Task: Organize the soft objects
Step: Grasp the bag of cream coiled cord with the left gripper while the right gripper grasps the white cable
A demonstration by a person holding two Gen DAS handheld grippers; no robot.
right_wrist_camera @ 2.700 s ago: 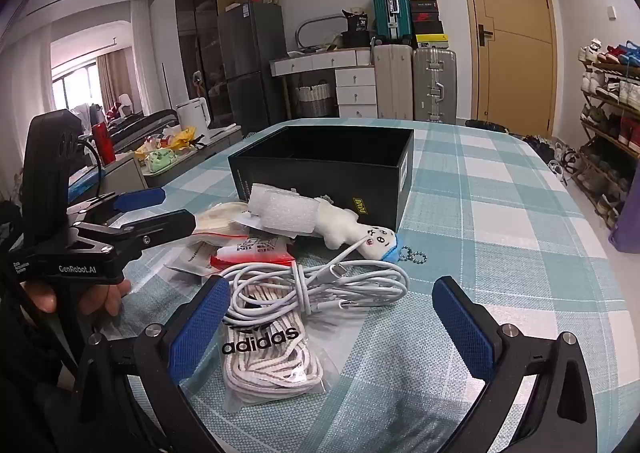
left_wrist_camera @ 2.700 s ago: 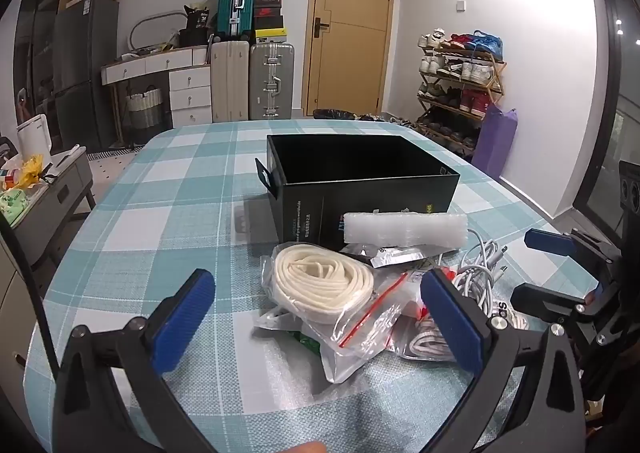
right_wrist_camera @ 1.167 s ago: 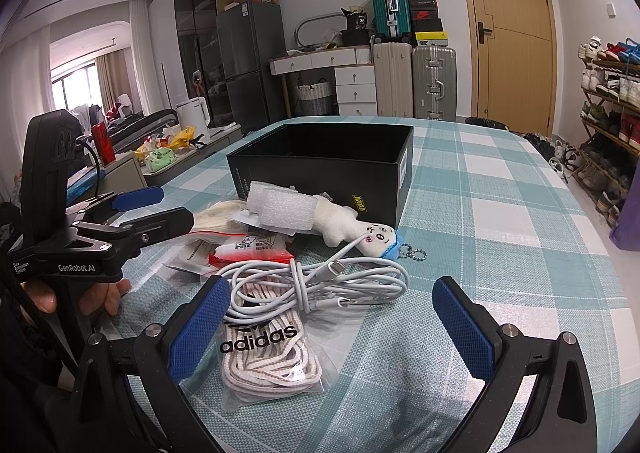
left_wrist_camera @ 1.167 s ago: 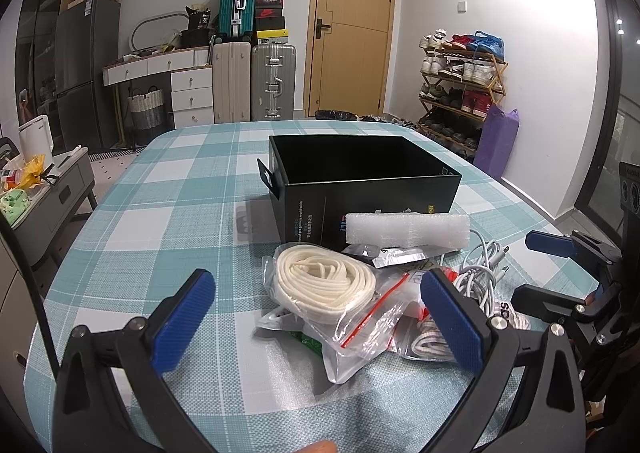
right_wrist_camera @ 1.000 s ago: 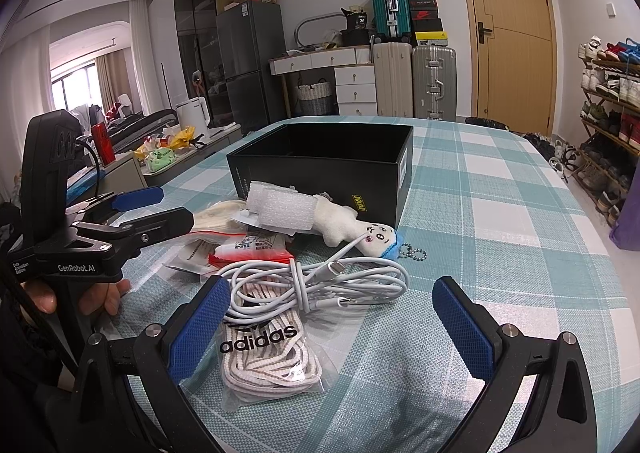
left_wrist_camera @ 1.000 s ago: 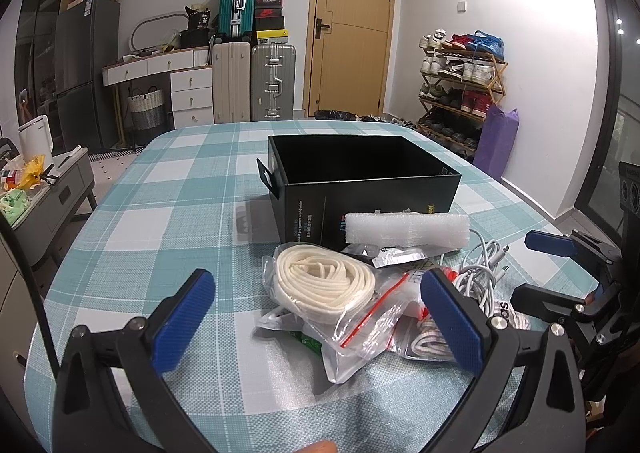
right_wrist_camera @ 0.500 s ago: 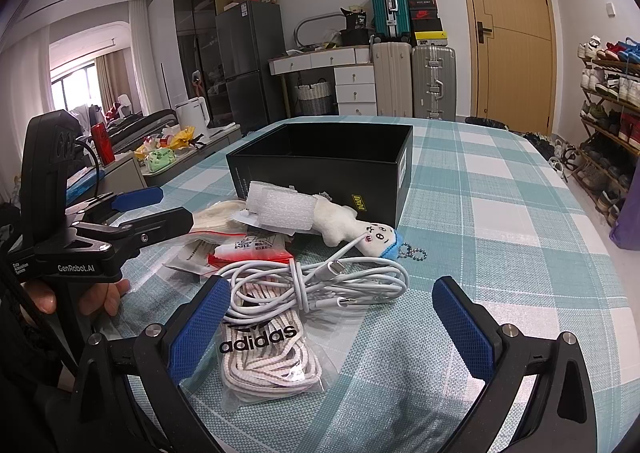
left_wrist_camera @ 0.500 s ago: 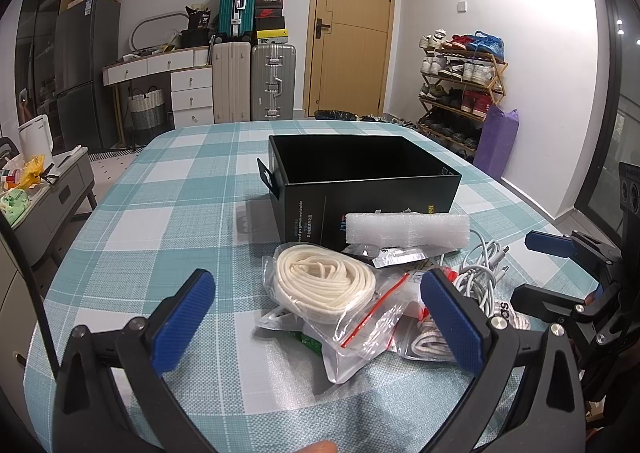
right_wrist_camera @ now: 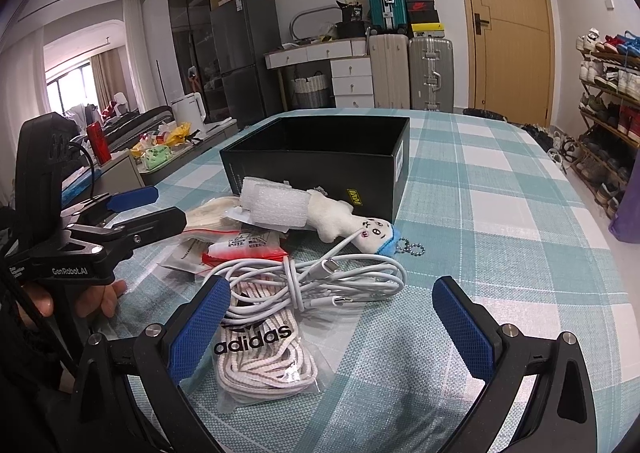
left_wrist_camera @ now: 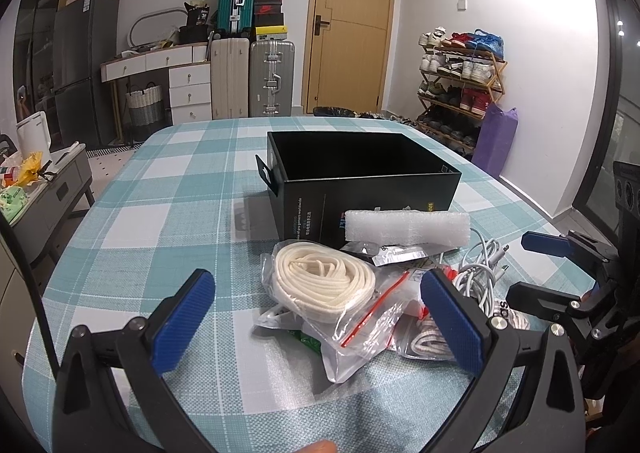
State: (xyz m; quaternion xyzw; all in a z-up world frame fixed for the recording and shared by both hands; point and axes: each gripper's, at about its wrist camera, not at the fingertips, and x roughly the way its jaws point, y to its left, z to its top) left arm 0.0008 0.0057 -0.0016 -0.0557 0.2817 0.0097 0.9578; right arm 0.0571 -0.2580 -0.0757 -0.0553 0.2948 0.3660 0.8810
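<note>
An open black box [left_wrist_camera: 362, 181] [right_wrist_camera: 320, 161] stands on the checked tablecloth. In front of it lies a pile: a bagged cream lace coil [left_wrist_camera: 324, 283], a white foam roll [left_wrist_camera: 406, 227] [right_wrist_camera: 276, 203], a white cable bundle [right_wrist_camera: 316, 279], a bagged adidas lace [right_wrist_camera: 264, 349], and a small plush keychain [right_wrist_camera: 352, 225]. My left gripper [left_wrist_camera: 316, 319] is open and empty, just short of the lace bag. My right gripper [right_wrist_camera: 330, 323] is open and empty, above the adidas bag and cable.
The table [left_wrist_camera: 160, 221] has free cloth to the left of the pile and to the right in the right wrist view [right_wrist_camera: 520, 253]. Suitcases, a door and a shoe rack stand far behind. A low side table with clutter sits off the left edge.
</note>
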